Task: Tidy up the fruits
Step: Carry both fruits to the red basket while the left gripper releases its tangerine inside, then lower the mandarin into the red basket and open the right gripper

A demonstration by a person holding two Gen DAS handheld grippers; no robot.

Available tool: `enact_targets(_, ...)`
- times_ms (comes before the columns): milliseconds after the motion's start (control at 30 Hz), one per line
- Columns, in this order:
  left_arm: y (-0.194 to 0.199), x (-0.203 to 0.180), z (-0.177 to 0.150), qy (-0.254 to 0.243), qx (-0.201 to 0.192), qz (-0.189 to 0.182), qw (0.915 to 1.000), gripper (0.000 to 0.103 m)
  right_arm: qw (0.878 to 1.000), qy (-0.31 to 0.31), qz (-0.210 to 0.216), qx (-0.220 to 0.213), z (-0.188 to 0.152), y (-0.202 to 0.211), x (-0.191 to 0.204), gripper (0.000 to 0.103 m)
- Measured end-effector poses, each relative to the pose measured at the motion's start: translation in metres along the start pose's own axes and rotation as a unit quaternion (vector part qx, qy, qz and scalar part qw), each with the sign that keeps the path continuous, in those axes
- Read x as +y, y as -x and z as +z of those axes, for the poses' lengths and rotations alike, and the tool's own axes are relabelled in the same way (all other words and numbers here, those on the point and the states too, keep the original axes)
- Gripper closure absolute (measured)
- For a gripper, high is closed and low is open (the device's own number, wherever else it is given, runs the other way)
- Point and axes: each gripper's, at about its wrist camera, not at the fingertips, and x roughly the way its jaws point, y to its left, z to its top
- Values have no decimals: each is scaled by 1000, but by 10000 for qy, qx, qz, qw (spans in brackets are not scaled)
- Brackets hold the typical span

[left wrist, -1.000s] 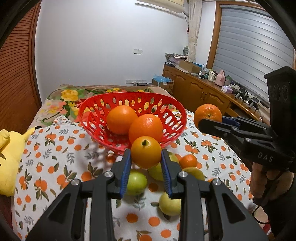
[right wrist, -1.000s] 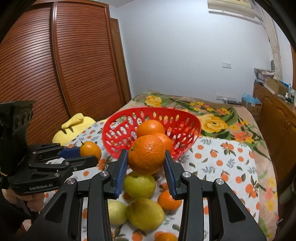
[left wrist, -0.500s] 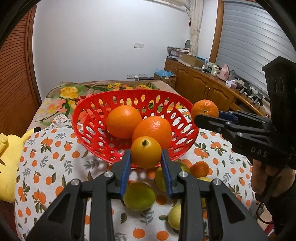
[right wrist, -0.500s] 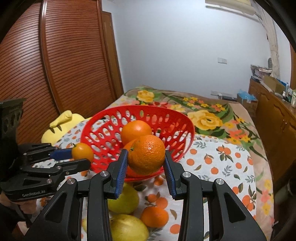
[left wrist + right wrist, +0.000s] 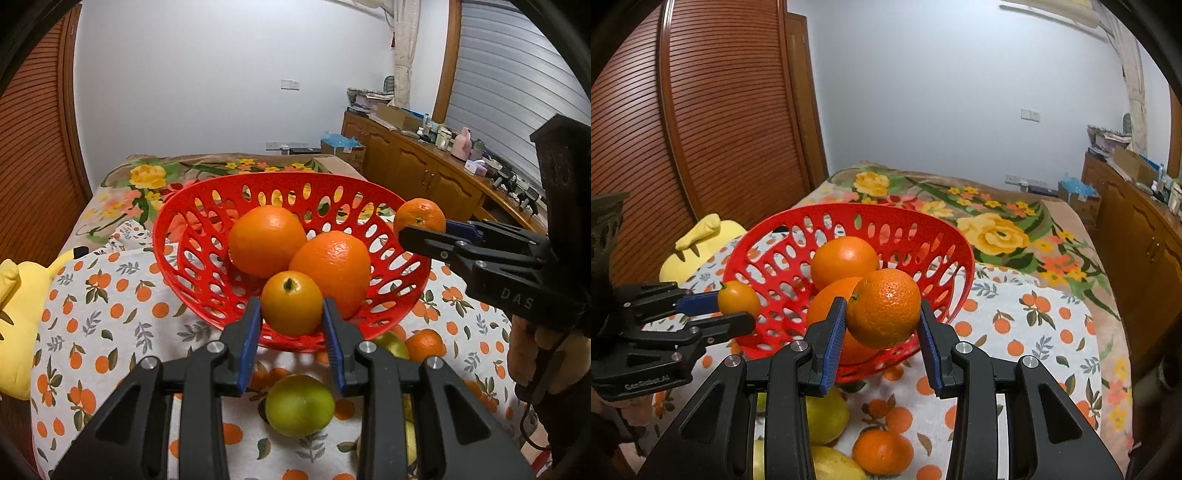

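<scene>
Near edge, cloth: green fruit [image 5: 300, 405] resting on orange-print cloth [image 5: 110, 332], just below left gripper's jaws; small loose orange [image 5: 424, 343] to its right, near basket's base; yellow-green fruit [image 5: 827, 417] and another loose mandarin [image 5: 882, 450] seen under right gripper.
Left gripper [image 5: 291, 334]: clamped on small smooth orange [image 5: 291, 302], blue pads pressing both sides, stem facing up; fruit held just in front of basket's near rim, off the cloth.
Right gripper [image 5: 882, 334]: clamped on pebbly-skinned orange [image 5: 884, 308], pads against left and right flanks; fruit held at basket's near-right rim, above the cloth.
Holder's hand [image 5: 532, 354]: wrapped round right gripper's handle, far right of left wrist view.
Basket: red perforated basket [image 5: 184, 236] standing on the cloth, middle of scene, between the two grippers' lines of approach.
Basket contents: two large oranges [image 5: 267, 240] touching each other, one left and farther, one right and nearer.
Left side: yellow plush toy [image 5: 18, 314] lying at cloth's left edge, well apart from basket.
Beyond basket: floral bedspread [image 5: 997, 229] running to the far wall.
Far right: wooden cabinet [image 5: 413, 162] with clutter on top, too small to identify.
Far left: slatted wooden wardrobe doors [image 5: 720, 110].
</scene>
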Motion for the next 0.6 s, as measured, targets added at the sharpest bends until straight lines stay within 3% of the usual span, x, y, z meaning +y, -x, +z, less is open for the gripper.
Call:
enact_targets(167,0,3,4,42,-23,42,10000,71,9999,77,-84,127,8,-17,-1,66)
enact_targets(400,12,13,8,171,-210,118,9996,55,9996,110,-114,248,14,-33,-2,65)
enact_targets(600,22,21,9,179,-311,185,9992,49,9995,-31,-93,314,21,-42,-11,65)
